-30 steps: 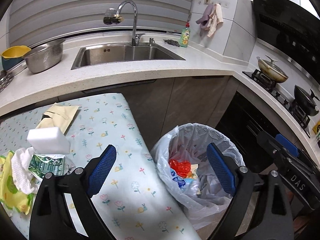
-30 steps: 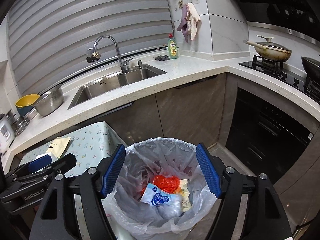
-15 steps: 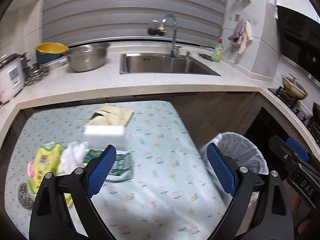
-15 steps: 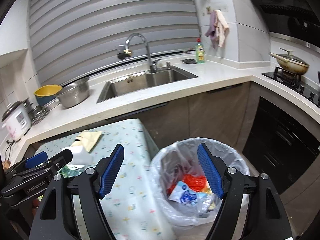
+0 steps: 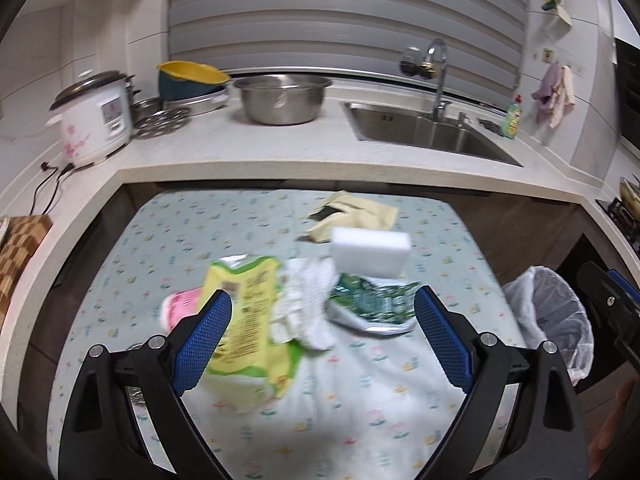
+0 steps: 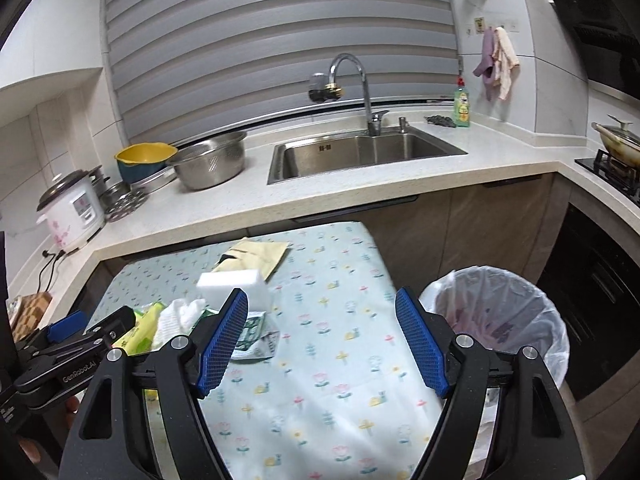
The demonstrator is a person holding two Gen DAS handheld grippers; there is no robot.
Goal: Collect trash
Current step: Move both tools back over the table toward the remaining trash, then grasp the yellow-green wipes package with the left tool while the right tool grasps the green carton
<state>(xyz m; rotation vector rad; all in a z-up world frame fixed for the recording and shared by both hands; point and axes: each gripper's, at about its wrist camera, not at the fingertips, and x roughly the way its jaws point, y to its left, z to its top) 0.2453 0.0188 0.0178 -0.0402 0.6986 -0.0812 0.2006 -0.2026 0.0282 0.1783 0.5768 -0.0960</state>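
A pile of trash lies on the flower-print table (image 5: 248, 216): a yellow-green wrapper (image 5: 244, 312), a crumpled white tissue (image 5: 308, 300), a green foil wrapper (image 5: 372, 300), a white foam block (image 5: 370, 252), a pink item (image 5: 178, 308) and a yellow envelope (image 5: 356, 216). My left gripper (image 5: 320, 332) is open and empty, above the pile. My right gripper (image 6: 320, 336) is open and empty over the table's right half, beside the green wrapper (image 6: 256, 332). The white-lined trash bin (image 6: 500, 320) stands right of the table and also shows in the left wrist view (image 5: 548, 312).
The counter (image 6: 400, 184) wraps around behind, with a sink (image 6: 360, 152), a steel colander (image 5: 282, 98), a yellow bowl (image 5: 188, 76) and a rice cooker (image 5: 92, 120). A stove with a pan (image 6: 616, 144) is at the right. A wooden board (image 5: 16, 248) lies at the left.
Both grippers have swung left, away from above the bin and over the table. The left one now faces the trash pile. Both stayed open and empty.
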